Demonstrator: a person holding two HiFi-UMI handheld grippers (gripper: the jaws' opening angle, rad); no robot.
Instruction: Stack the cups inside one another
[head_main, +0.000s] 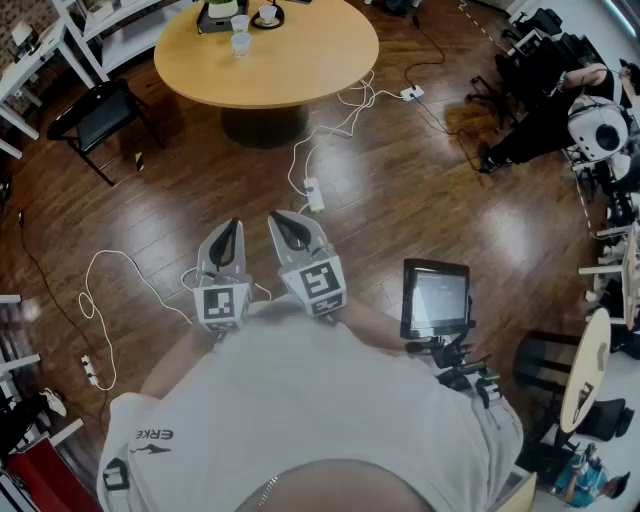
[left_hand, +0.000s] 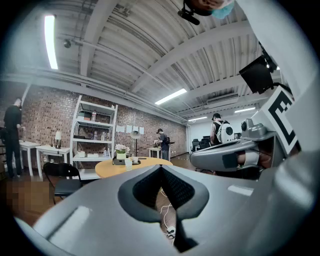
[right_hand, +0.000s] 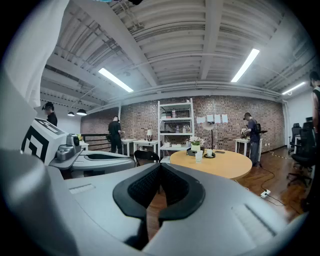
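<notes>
Head view: grey left gripper (head_main: 234, 226) and right gripper (head_main: 277, 217) clenched empty, well apart from clear cups (head_main: 240, 43) on round wooden table (head_main: 300, 62).

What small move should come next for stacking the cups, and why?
Probably step toward the round table: the cups stand on it, well beyond reach, and the left gripper and right gripper are shut and empty.

Two clear cups (head_main: 241, 44) stand upright, just apart, one behind the other, near the table's (head_main: 300, 70) far edge.
</notes>
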